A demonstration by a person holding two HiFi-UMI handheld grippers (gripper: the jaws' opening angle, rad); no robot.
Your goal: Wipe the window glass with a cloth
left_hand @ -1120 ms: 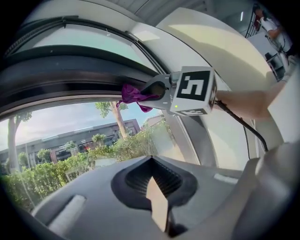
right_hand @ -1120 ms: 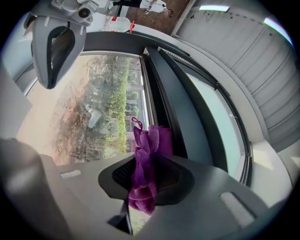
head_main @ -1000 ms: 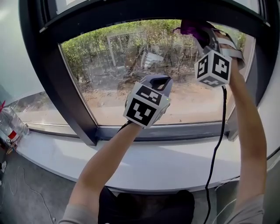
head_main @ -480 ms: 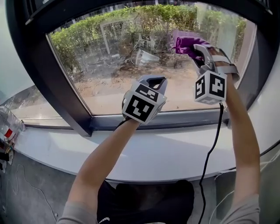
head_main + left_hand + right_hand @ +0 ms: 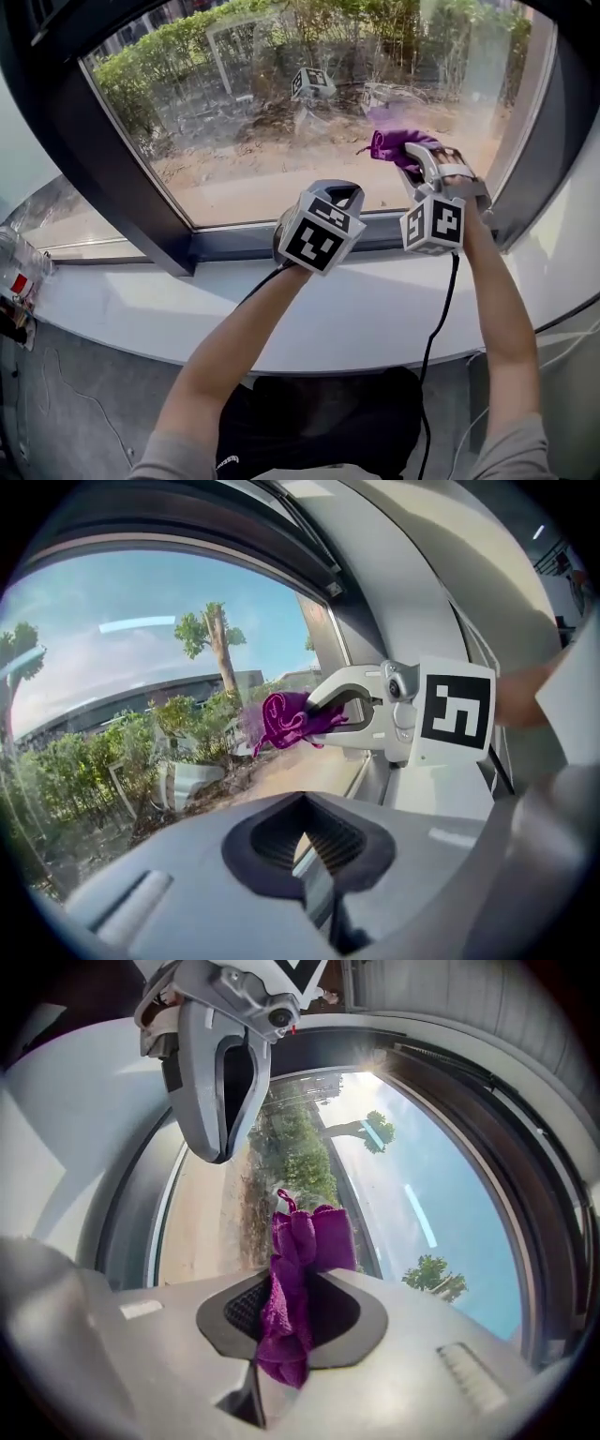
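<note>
Cloth: the purple cloth (image 5: 394,145) is sitting bunched at the lower right part of the window glass (image 5: 281,112), a little above the bottom of the dark frame (image 5: 141,187). Whether it is pressing on the pane or standing just off it is hard to make out.
Right tongs: the right tongs (image 5: 411,157) are clamping shut on the cloth. The right gripper view is showing the fabric squeezed between the two pads, with a wad sticking out past the tips toward the glass and a tail hanging back behind them.
Left tongs: the left tongs (image 5: 333,190) are closing tip to tip with nothing gripped. They are hovering over the bottom frame, left of the right tongs and apart from the cloth.
Left gripper view only: it is showing the right tongs side-on, with the cloth protruding from their tips and a faint purple blur on the pane beside it.
Right gripper view only: it is showing the left tongs from the front as a closed loop.
Head view only: it is showing both forearms reaching over the white sill (image 5: 328,309) and a black cable (image 5: 436,328) trailing down from the right tongs.
Cut off: a plastic bottle (image 5: 14,267) is being clipped by the left edge.
Outside: a hedge (image 5: 141,75) and bare ground are showing through the glass.
</note>
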